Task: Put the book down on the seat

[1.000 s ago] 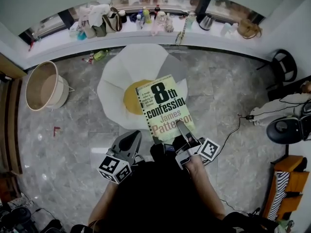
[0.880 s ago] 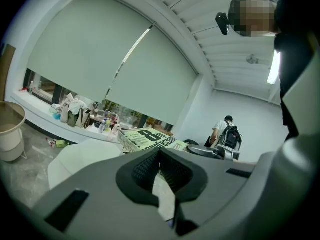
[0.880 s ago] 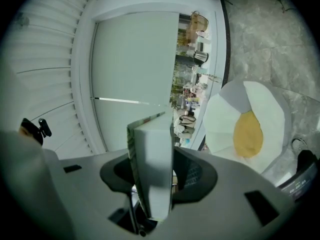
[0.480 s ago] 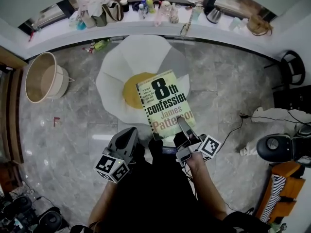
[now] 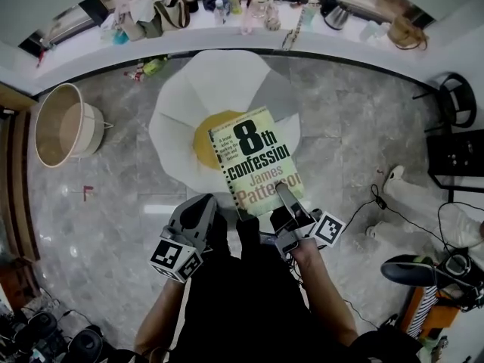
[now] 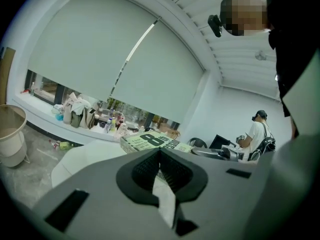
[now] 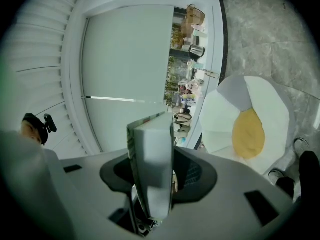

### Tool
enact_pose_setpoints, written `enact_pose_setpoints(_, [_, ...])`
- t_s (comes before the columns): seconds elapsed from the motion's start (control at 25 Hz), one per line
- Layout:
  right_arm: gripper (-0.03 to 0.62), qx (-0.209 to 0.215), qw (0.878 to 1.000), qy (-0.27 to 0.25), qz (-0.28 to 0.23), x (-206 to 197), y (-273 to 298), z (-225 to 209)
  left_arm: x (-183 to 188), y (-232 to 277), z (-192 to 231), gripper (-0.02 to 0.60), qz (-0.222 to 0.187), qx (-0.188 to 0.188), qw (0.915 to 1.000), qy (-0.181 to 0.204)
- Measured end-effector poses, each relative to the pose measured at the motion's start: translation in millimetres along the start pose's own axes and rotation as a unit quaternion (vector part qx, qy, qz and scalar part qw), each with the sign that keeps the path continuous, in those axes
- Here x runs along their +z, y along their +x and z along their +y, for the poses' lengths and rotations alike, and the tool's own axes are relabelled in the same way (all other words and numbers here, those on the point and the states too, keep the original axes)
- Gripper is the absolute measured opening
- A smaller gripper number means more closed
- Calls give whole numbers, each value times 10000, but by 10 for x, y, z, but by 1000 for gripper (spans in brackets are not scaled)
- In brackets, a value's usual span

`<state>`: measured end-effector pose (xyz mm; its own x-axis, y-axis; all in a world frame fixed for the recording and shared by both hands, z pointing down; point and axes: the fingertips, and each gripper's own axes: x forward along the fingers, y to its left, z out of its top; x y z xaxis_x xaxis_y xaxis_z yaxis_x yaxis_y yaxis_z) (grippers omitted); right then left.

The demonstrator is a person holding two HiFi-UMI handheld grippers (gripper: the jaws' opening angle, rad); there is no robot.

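A paperback book (image 5: 257, 161) with a pale green cover is held flat above the floor, its far half over the seat. The seat (image 5: 193, 100) is a white, egg-shaped cushion with a yellow centre (image 5: 206, 141). My right gripper (image 5: 287, 203) is shut on the book's near edge. In the right gripper view the book (image 7: 152, 164) stands edge-on between the jaws, and the seat (image 7: 260, 109) lies beyond. My left gripper (image 5: 200, 212) hovers beside the book, jaws together and empty. The left gripper view shows the book (image 6: 150, 141) ahead of its jaws.
A round basket (image 5: 64, 134) stands on the marble floor at the left. A windowsill (image 5: 227, 40) with bottles and bags runs along the back. A cable (image 5: 378, 199), a black chair (image 5: 446, 100) and someone's feet (image 5: 393, 178) are at the right. Another person (image 6: 257, 134) stands farther off.
The head view has drifted a little, and the feet and gear at the right have shifted. The book stays in the right gripper over the seat's near side. The left gripper holds its place.
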<state>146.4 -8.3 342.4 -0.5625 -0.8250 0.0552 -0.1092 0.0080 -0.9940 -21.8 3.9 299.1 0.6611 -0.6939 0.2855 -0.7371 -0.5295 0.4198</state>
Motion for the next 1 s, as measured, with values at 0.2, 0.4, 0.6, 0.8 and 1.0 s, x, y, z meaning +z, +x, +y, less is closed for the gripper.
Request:
enact_pose_setpoints(0.2, [178,-110,9999,91,33,-20,40,-148,-61,140,10,14,93,-180,9997,138])
enact_pose_setpoints(0.4, [178,-358,9992,149,36,-66,187,-509,-227,284,209,12,158,-280,9995,-7])
enact_pose_setpoints(0.6, [178,-555,9983,153,63,-49,262,-938,-423,471,347,12,317,-382,9988,30])
enact_pose_setpoints(0.8, [178,-658,9971,393,5,-56,206,-1409,-618,651,340,11,356,-411,9979,353])
enact_pose_setpoints(1.0, [178,-734,9960,517,-22,-91,329,-1965,-813,842,620,12,238,-451,9983,286])
